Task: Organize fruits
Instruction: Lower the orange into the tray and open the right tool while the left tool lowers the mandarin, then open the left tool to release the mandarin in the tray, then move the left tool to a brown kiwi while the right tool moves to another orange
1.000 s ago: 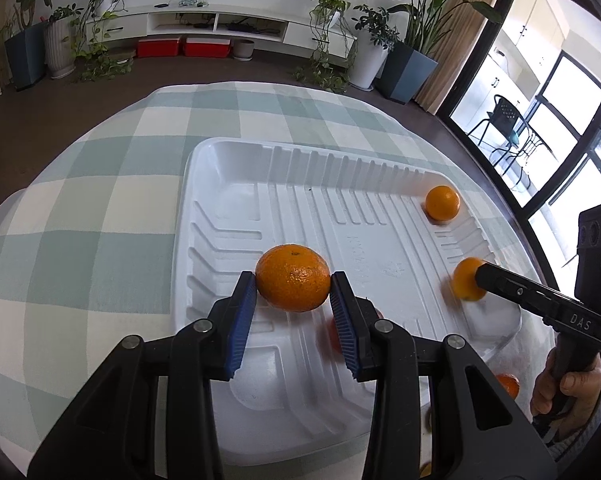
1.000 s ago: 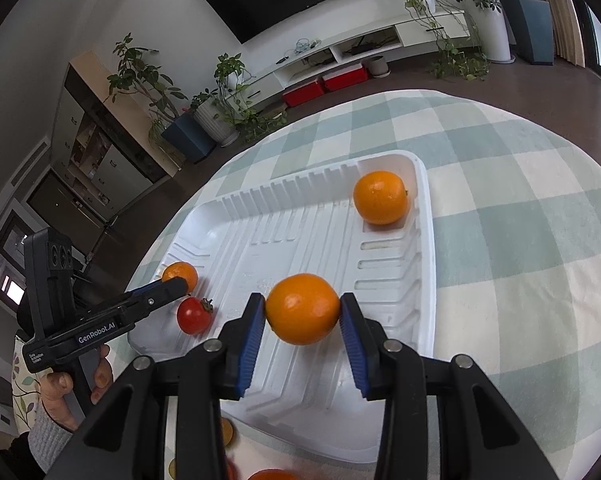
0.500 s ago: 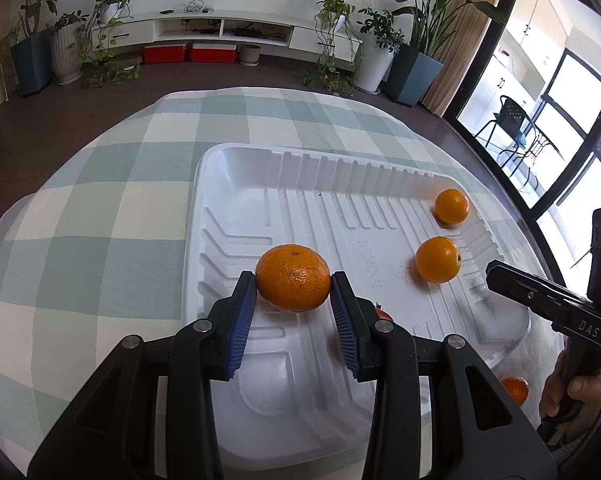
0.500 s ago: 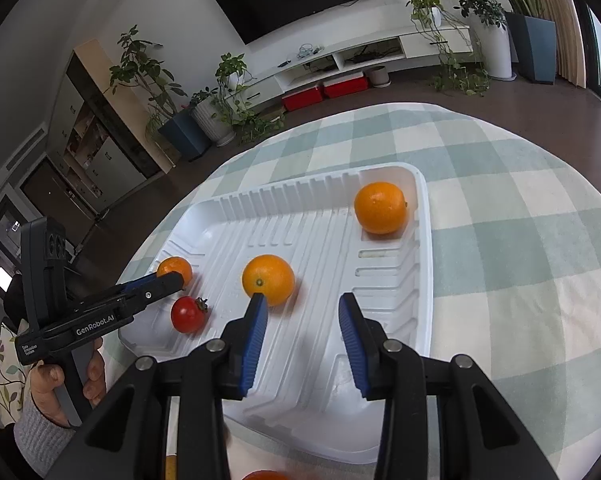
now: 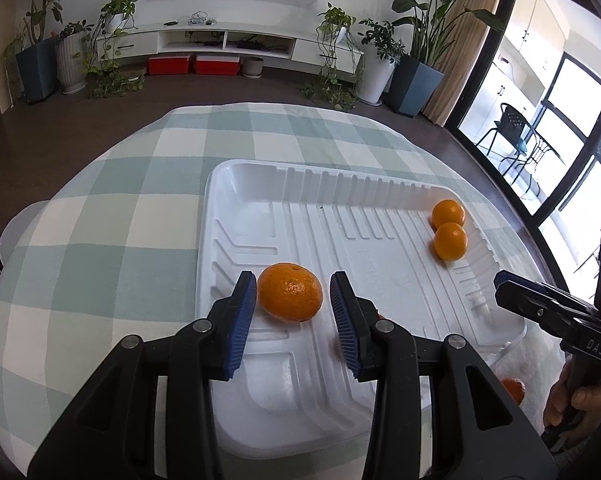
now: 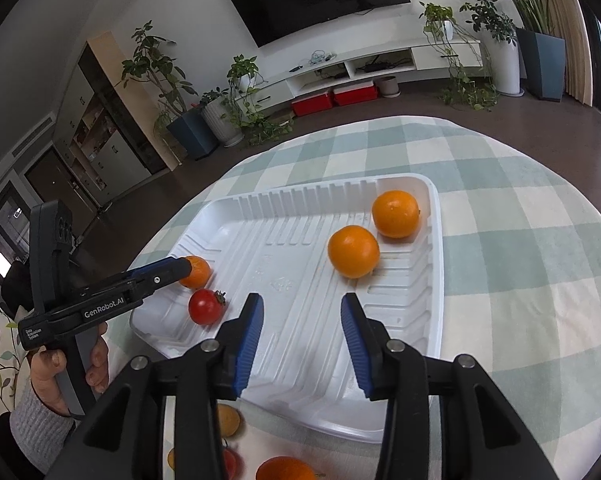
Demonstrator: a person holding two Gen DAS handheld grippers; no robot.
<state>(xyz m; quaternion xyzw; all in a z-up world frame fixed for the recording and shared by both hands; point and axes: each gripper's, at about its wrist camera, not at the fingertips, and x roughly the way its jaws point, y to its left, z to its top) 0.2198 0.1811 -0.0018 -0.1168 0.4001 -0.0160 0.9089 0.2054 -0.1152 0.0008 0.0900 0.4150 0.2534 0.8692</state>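
Note:
A white ribbed tray (image 5: 300, 184) (image 6: 436, 280) lies on the checked tablecloth. My left gripper (image 5: 293, 312) is open, its pads slightly apart from an orange (image 5: 290, 297) resting on the tray floor between them. Two more oranges (image 5: 450, 241) (image 5: 448, 213) lie together at the tray's far right side; in the right wrist view they are the near one (image 6: 353, 251) and the corner one (image 6: 395, 213). My right gripper (image 6: 302, 342) is open and empty above the tray's near edge. A red tomato (image 6: 205, 307) lies in the tray beside the left gripper's orange (image 6: 196, 271).
Loose fruit lies on the cloth near the tray: an orange (image 6: 286, 469), a yellowish fruit (image 6: 228, 420) and a red one (image 6: 230, 462), and an orange (image 5: 512, 390) by the right hand. Plants and a TV cabinet stand beyond the table.
My right gripper let go of its orange, which rolled to the other orange; the gripper drew back. My left gripper opened slightly around its orange, now on the tray.

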